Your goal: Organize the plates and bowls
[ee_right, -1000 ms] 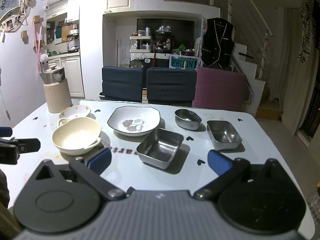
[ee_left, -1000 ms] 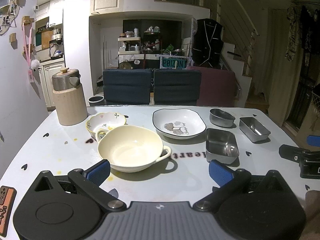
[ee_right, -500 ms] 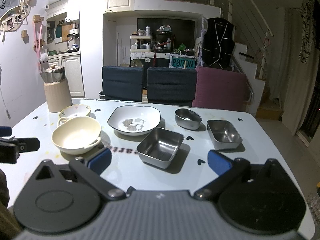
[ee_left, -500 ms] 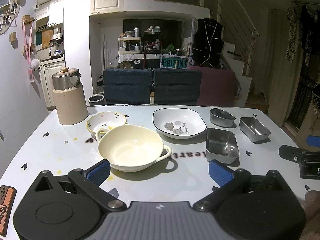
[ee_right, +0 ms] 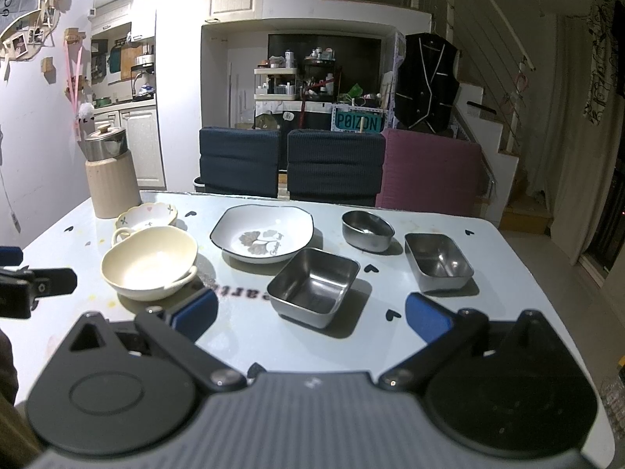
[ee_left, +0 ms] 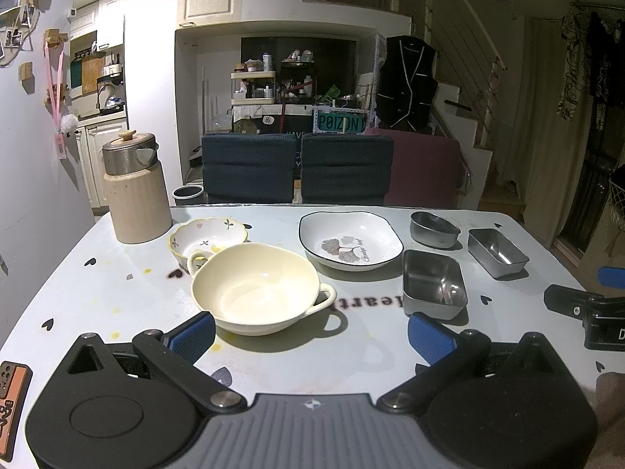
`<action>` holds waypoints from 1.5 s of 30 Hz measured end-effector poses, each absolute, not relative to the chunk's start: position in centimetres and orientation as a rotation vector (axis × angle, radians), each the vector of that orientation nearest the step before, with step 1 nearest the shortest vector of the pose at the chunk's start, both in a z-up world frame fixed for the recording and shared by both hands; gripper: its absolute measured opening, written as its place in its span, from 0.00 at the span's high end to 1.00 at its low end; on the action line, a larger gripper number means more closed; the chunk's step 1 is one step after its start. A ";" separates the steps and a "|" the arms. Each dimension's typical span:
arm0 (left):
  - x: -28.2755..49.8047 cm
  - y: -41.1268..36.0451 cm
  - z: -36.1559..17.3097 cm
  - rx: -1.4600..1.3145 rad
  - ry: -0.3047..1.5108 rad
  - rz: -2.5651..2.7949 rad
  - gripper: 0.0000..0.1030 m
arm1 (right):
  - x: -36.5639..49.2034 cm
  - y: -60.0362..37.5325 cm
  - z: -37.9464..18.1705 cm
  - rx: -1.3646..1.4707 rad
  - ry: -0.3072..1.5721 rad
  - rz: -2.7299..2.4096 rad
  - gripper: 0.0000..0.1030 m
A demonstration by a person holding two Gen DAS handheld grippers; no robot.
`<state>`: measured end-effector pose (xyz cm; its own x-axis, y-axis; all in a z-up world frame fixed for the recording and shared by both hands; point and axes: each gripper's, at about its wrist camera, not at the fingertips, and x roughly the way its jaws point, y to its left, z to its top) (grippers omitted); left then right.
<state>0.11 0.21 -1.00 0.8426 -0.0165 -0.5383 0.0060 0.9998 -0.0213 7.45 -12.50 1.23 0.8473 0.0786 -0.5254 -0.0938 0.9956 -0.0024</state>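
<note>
A cream two-handled bowl (ee_left: 256, 287) (ee_right: 150, 267) sits just ahead of my left gripper (ee_left: 312, 338), which is open and empty. Behind it is a small scalloped bowl (ee_left: 207, 234) (ee_right: 146, 215). A white square plate with a leaf print (ee_left: 349, 240) (ee_right: 261, 236) lies mid-table. Three steel dishes stand to the right: a square one (ee_left: 433, 287) (ee_right: 314, 285), an oval one (ee_left: 433, 228) (ee_right: 367, 228) and a rectangular one (ee_left: 498, 252) (ee_right: 437, 260). My right gripper (ee_right: 310, 318) is open, empty, close before the square steel dish.
A beige ribbed canister with a steel lid (ee_left: 134, 191) (ee_right: 111, 172) stands at the table's far left. Two dark chairs (ee_left: 297, 168) and a maroon one (ee_right: 429, 172) line the far edge. A phone (ee_left: 11, 402) lies at the near left corner.
</note>
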 end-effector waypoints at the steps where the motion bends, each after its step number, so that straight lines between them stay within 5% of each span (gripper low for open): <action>1: 0.1 0.2 -1.0 -0.019 0.569 -0.012 0.00 | 7.6 -12.3 1.1 -0.028 0.553 0.090 0.00; 45: 10.3 -0.2 1.0 -0.004 0.423 0.066 0.00 | 17.1 -13.9 2.0 -0.003 0.438 0.087 0.00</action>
<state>10.28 -0.16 0.95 0.9097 0.0628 -0.4104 -0.0646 0.9979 0.0095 17.05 -13.90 1.98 0.9020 0.0832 -0.4237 -0.0844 0.9963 0.0159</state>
